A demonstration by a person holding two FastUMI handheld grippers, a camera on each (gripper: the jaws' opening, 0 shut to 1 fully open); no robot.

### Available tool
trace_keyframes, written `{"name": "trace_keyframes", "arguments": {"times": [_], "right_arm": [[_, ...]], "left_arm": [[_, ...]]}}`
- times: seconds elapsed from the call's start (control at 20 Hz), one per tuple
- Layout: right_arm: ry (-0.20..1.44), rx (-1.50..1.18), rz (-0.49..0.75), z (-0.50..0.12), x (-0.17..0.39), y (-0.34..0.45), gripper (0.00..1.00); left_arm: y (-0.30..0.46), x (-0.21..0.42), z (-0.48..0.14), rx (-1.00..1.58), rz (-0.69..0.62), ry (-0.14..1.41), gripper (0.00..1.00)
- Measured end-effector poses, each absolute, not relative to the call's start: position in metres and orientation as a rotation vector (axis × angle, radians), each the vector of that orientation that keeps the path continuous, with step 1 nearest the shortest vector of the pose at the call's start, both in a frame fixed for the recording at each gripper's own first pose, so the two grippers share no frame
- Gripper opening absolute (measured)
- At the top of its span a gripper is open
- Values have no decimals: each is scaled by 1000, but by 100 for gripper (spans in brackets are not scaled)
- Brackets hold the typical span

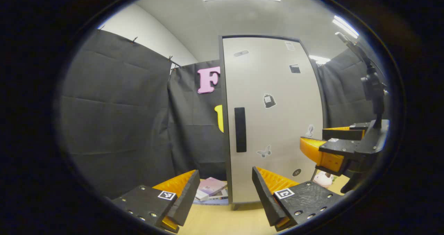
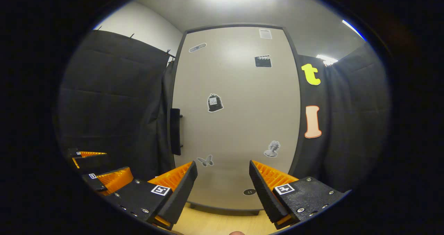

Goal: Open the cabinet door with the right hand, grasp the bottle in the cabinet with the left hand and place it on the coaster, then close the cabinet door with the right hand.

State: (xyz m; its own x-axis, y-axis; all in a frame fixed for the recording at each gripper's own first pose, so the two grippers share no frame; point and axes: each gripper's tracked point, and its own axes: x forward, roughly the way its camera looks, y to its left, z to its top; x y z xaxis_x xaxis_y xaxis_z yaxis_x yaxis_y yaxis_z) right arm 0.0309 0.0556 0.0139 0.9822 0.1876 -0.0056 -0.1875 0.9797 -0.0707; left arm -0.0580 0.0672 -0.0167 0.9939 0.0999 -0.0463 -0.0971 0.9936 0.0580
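Now both grippers hover before the cabinet door (image 2: 236, 117), which sits fully closed with its handle (image 2: 175, 131) untouched. The left gripper (image 1: 225, 190) and right gripper (image 2: 223, 183) each hold their 2 fingers apart, gripping nothing. Books (image 1: 211, 190) lie on the table (image 1: 222, 221) beside the cabinet.

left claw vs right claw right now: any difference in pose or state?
The right claw sits square in front of the cabinet door, between its handle and hinge side. The left claw faces the door's handle edge, with books on the table beyond its left finger. In the left gripper view the right claw is higher. Shared: both open, holding nothing, door shut.
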Motion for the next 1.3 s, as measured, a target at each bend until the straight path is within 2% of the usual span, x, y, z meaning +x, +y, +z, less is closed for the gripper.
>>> {"name": "trace_keyframes", "arguments": {"times": [0.6,0.8,1.05,1.15,1.2,1.3], "right_arm": [[-150,-115,327,60,89,175,95],[-139,-157,312,44,113,210,95],[-60,-181,198,22,148,198,94],[-12,-140,207,11,165,201,69],[-7,-132,210,14,158,200,38],[7,-142,218,16,154,199,33]], "left_arm": [[162,-132,-64,35,266,137,87],[169,-152,-85,18,283,182,87],[171,-159,-96,21,270,207,87],[170,-156,-105,14,257,218,87],[170,-156,-107,14,253,219,87],[170,-153,-106,7,247,216,87]]}}
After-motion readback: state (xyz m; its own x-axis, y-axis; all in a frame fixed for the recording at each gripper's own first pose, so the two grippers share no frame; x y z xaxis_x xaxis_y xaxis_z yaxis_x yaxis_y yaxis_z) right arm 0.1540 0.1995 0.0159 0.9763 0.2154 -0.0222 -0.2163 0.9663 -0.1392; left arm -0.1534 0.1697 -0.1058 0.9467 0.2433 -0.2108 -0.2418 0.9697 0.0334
